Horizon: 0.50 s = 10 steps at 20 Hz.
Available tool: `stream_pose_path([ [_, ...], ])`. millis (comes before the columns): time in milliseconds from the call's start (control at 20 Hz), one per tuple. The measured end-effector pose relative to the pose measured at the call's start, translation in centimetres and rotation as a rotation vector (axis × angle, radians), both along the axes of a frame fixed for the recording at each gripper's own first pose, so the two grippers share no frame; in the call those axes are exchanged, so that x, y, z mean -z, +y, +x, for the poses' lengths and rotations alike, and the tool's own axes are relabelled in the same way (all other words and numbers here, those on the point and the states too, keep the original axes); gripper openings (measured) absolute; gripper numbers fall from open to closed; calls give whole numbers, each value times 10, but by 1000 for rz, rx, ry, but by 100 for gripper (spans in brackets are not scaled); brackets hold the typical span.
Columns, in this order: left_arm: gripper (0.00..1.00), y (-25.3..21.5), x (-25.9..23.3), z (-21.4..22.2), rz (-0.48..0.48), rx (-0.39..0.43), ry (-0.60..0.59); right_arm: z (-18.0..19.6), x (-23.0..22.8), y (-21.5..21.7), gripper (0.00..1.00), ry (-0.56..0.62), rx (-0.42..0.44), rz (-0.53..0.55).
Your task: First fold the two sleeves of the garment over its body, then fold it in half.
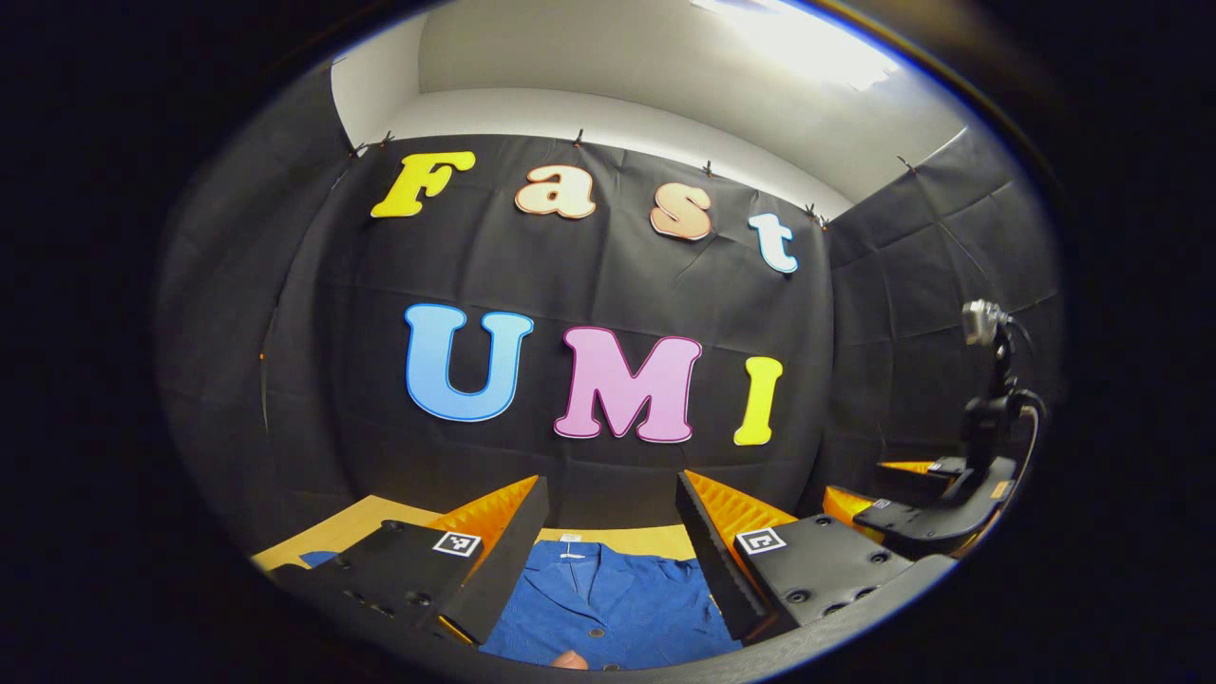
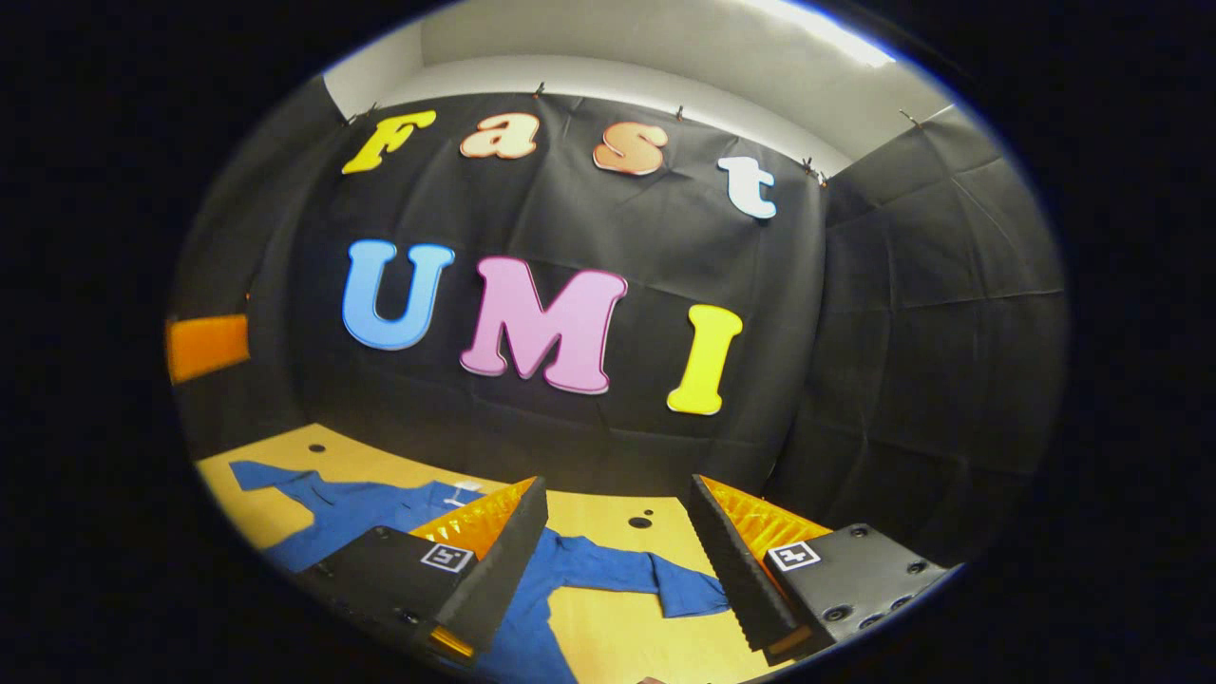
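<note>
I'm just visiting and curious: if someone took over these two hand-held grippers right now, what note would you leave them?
Left gripper: open, holding nothing, above the collar and buttoned front of the blue cloth garment.
Right gripper: open, holding nothing, above the garment's sleeve, which lies stretched out on the yellow wooden table.
The other sleeve is also spread out to the side.
Done: nothing folded yet; the garment lies flat.
Left: fold both sleeves over the body, then fold it in half.
</note>
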<state>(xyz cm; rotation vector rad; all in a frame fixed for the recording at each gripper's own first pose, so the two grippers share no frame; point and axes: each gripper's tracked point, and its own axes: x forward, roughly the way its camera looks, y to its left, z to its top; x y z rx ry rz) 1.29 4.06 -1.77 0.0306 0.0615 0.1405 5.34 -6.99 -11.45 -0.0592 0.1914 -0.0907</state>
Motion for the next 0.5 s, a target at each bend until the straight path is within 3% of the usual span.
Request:
stream_pose_path([
  [200, 80, -1, 6, 3, 16, -15, 19, 28, 107, -38, 97, 223, 2, -22],
  [500, 80, -26, 15, 20, 45, -79, 75, 44, 253, -100, 98, 578, 102, 163],
])
